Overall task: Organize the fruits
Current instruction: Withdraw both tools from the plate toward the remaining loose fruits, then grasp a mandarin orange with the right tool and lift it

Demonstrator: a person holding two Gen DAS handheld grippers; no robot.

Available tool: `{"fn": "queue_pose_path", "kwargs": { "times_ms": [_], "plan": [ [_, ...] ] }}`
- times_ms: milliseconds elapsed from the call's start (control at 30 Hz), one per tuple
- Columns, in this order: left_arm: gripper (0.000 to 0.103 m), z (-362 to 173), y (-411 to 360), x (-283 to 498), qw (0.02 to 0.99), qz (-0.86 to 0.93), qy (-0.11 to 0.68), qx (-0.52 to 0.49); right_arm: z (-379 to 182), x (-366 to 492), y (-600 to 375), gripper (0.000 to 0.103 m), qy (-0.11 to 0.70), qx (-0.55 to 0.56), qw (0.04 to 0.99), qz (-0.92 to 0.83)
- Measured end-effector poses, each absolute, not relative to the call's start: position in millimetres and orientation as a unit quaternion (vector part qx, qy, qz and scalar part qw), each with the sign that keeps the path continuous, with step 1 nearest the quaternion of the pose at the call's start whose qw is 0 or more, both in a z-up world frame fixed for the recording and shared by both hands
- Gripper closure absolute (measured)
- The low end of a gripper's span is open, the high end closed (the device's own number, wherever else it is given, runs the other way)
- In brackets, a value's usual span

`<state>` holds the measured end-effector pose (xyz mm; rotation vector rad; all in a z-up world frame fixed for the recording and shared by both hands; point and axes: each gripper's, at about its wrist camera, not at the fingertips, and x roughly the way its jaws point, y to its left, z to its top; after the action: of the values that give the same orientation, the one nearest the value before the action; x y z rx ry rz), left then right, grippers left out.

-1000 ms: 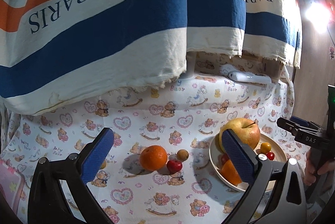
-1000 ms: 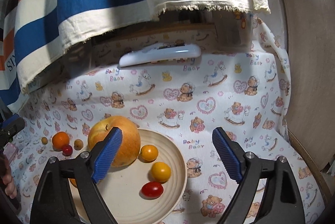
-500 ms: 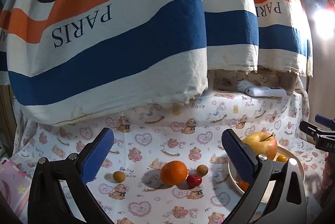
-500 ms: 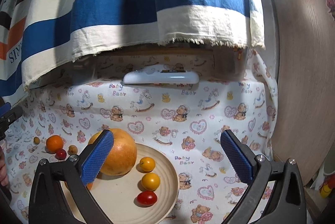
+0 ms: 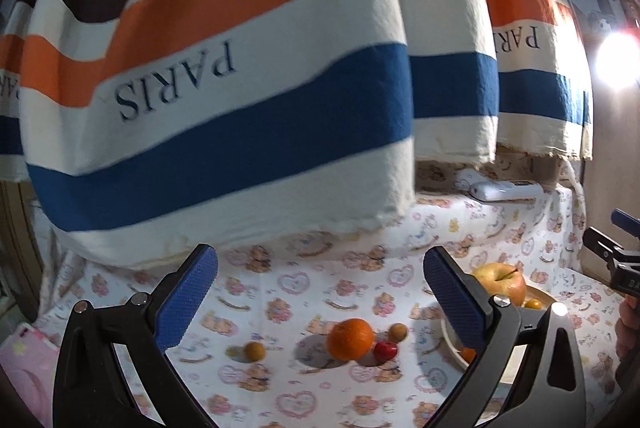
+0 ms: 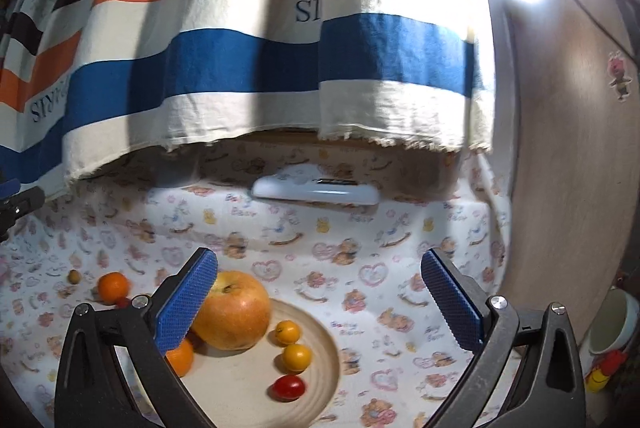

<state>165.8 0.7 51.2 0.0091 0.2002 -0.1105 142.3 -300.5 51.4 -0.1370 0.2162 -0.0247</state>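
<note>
Fruits lay split: orange (image 5: 349,339), red tomato (image 5: 385,349) and two small yellow ones loose on the surface (image 5: 280,292); apple (image 6: 234,309) and others on the plate (image 6: 320,344). Both hand-held grippers, left (image 5: 320,304) and right (image 6: 320,302), hung released, empty. Likely next: left descends onto the orange. Curtain (image 5: 240,76) read "PARIS".

We see a home, likely a child's room or living corner. A nursery-print cloth (image 6: 360,260) with teddy bears, hearts and "Baby Bear" lettering covers the table. A striped "PARIS" curtain (image 5: 248,100) hangs behind it, a white remote control (image 6: 316,191) lies at the back, and a cartoon sticker (image 6: 619,75) decorates the wood-panelled wall (image 6: 568,168).
</note>
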Motion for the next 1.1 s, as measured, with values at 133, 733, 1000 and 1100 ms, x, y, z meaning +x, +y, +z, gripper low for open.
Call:
{"fn": "queue_pose_path", "kwargs": {
  "times_ms": [133, 733, 1000, 1100],
  "plan": [
    [0.001, 62, 21, 158, 0.995, -0.04, 0.089, 0.01, 51, 140, -297, 0.001, 0.114, -0.054, 0.992, 0.002],
    [0.001, 56, 76, 161, 0.99, -0.037, 0.138, -0.018, 69, 134, -232, 0.001, 0.138, -0.073, 0.987, 0.035],
    [0.001, 49, 89, 167, 0.987, -0.039, 0.155, -0.028, 59, 165, -168, 0.001, 0.212, -0.077, 0.972, 0.065],
    [0.001, 42, 100, 177, 0.981, -0.047, 0.181, -0.049, 47, 179, -144, 0.001, 0.248, -0.086, 0.961, 0.082]
  ]
}}
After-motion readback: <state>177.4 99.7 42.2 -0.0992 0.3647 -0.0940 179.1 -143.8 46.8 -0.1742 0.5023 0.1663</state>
